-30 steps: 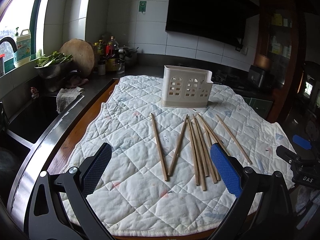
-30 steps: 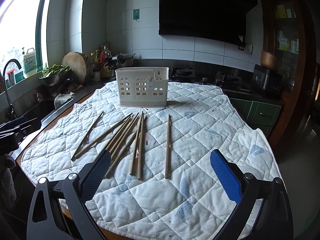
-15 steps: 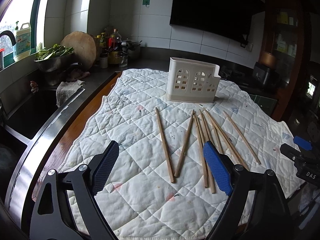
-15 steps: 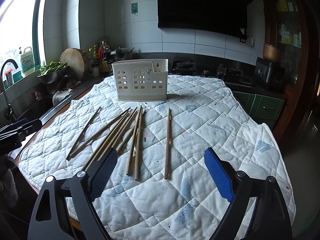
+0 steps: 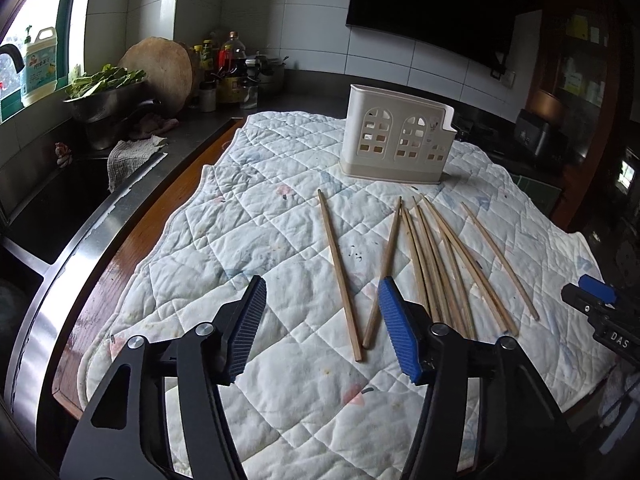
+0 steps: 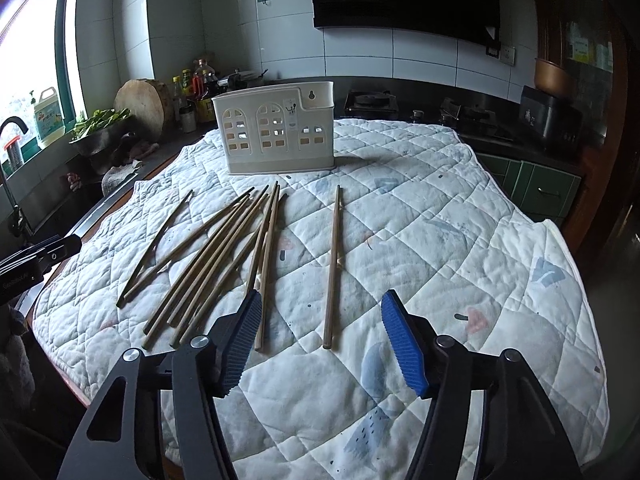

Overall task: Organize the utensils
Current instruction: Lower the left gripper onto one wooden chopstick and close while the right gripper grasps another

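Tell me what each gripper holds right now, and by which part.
Nothing is held. The left gripper and the right gripper are both open above the quilted cloth; every chopstick lies loose on it, before the holder.

Daylight from left window [image 5: 24, 20]; edges fisheye-warped.
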Tool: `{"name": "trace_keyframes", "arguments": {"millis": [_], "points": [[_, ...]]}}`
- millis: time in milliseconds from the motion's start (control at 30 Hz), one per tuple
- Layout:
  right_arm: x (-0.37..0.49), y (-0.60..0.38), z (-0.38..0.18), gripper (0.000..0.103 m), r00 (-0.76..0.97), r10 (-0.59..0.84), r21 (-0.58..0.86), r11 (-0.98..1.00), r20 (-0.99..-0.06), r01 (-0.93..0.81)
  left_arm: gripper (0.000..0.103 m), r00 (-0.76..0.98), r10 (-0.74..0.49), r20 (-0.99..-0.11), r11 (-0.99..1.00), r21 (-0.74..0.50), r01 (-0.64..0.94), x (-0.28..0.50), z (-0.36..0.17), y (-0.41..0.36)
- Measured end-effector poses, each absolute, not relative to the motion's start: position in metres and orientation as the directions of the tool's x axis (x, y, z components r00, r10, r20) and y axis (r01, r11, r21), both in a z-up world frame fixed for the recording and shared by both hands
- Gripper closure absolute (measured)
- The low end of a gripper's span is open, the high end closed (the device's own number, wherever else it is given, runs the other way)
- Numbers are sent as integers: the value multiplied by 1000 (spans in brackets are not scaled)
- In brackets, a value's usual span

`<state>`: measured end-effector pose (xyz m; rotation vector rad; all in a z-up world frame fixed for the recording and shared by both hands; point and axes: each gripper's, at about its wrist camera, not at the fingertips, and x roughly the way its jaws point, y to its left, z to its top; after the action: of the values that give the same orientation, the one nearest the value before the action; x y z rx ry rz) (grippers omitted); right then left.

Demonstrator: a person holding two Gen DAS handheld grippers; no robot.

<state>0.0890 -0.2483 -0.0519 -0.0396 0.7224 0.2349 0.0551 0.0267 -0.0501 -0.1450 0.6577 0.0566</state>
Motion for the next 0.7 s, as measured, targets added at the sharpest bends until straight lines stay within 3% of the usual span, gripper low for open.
{"name": "trace_keyframes", "arguments": {"millis": [100,300,700], "points": [[96,-248,-58,54,709,208,61,972,-674,-227,63,770,-29,-637,987,-142,-80,62,-60,28],[109,-243,-74,71,676,214,75,970,-705,-229,71,744,-55,-666,986,-155,-66,71,-74,25],[126,-241,-91,87,636,214,92,971,-741,-219,75,699,-110,-707,981,-191,-40,92,-91,17]]}}
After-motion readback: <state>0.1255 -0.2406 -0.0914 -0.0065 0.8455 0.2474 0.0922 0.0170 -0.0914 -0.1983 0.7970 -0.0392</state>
